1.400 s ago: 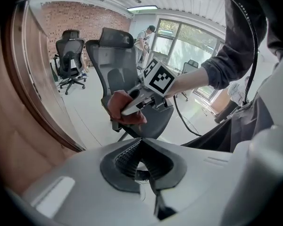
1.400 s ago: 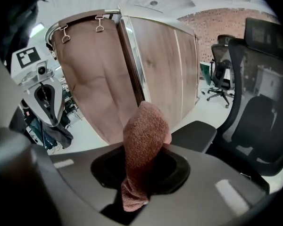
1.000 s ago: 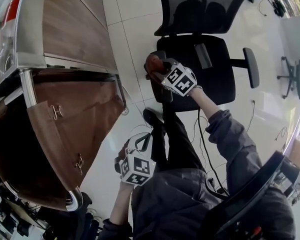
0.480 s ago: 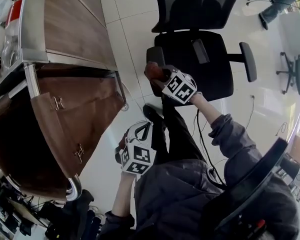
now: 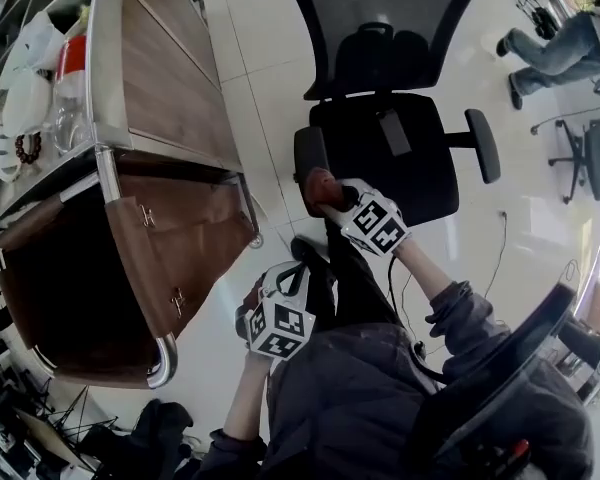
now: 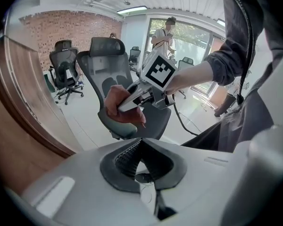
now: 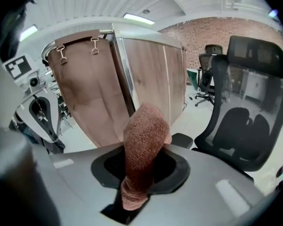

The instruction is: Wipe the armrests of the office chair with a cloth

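Right gripper view shows the right claw (image 7: 140, 172) clamped mid-bunch on the cloth (image 7: 146, 135), likely soft and light, armrest (image 7: 189, 140) at 3 o'clock; left claw (image 6: 142, 172) closed, empty.

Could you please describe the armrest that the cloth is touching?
Find the black office chair beside the wooden desk. It is the armrest on the desk side, where the right gripper presses a reddish-brown cloth on its near end; the other armrest is bare.
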